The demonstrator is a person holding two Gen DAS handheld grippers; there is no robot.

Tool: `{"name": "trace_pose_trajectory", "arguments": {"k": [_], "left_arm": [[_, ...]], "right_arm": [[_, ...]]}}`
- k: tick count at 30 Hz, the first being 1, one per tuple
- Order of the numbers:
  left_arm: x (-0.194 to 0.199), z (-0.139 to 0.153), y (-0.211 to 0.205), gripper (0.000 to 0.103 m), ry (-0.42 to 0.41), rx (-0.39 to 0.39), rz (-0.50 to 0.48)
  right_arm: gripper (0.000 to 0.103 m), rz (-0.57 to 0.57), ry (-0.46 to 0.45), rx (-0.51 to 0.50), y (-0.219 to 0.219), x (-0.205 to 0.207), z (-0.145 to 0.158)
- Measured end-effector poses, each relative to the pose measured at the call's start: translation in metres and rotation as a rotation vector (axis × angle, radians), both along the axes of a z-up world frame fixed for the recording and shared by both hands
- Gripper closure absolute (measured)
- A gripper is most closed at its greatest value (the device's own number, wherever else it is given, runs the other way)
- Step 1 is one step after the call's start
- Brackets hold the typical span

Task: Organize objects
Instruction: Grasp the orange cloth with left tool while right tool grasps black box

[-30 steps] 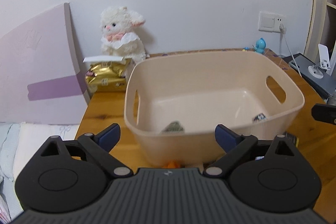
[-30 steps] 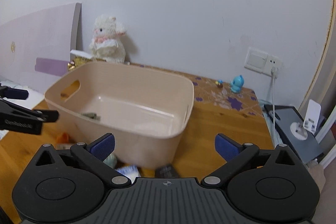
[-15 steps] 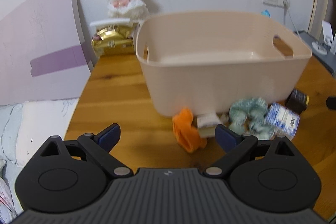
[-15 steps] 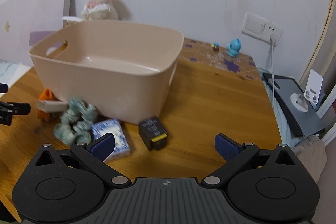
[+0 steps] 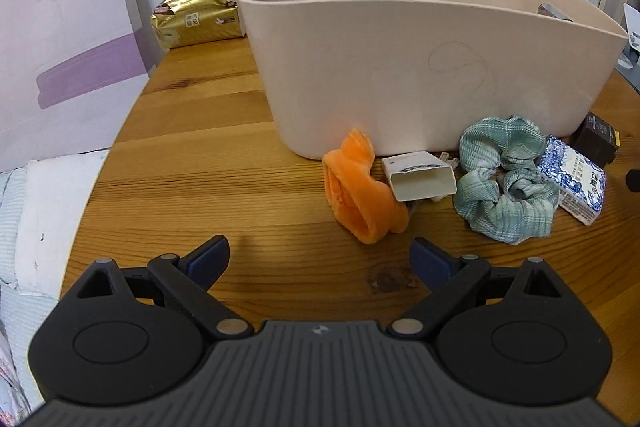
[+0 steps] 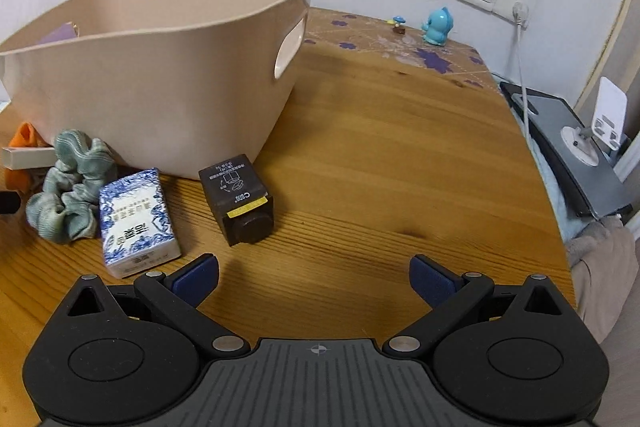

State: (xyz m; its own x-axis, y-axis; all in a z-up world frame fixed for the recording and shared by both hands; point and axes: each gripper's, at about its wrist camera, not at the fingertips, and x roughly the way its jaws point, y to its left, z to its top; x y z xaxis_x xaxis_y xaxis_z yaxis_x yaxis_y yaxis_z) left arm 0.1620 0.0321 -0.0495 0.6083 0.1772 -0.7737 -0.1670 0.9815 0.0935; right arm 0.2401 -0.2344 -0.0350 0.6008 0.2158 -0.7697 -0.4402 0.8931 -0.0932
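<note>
Both the left tongs (image 5: 319,254) and right tongs (image 6: 314,274) hover spread wide and empty, low over the desk (image 6: 400,155). Just beyond lie an orange scrunchie (image 5: 360,197), white box (image 5: 420,179), green scrunchie (image 5: 506,183), blue-patterned pack (image 6: 136,221) and black box (image 6: 240,199), all outside the basket (image 5: 400,67) behind them. Sorting looks barely begun.

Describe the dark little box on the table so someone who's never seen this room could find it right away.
Start at the big beige tub on the wooden table. A row of small items lies along its base; the dark box is at the end nearest the tub's handle slot, beside the blue-and-white patterned packet. It alone is blackish-brown with a yellow label.
</note>
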Motion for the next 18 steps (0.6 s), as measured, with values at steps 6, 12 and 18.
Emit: {"name": "trace_pose_trajectory", "arguments": {"k": [6, 12, 18], "left_arm": [[0.011, -0.005, 0.001, 0.006, -0.010, -0.015, -0.014], [0.018, -0.006, 0.006, 0.007, -0.034, -0.052, -0.010], [0.024, 0.001, 0.011, 0.021, -0.055, -0.069, -0.018]], "right_arm": [[0.000, 0.006, -0.019, -0.007, 0.010, 0.013, -0.008], [0.004, 0.034, -0.044, 0.008, 0.021, 0.021, -0.009], [0.029, 0.052, -0.033, 0.056, 0.027, 0.024, -0.006]]}}
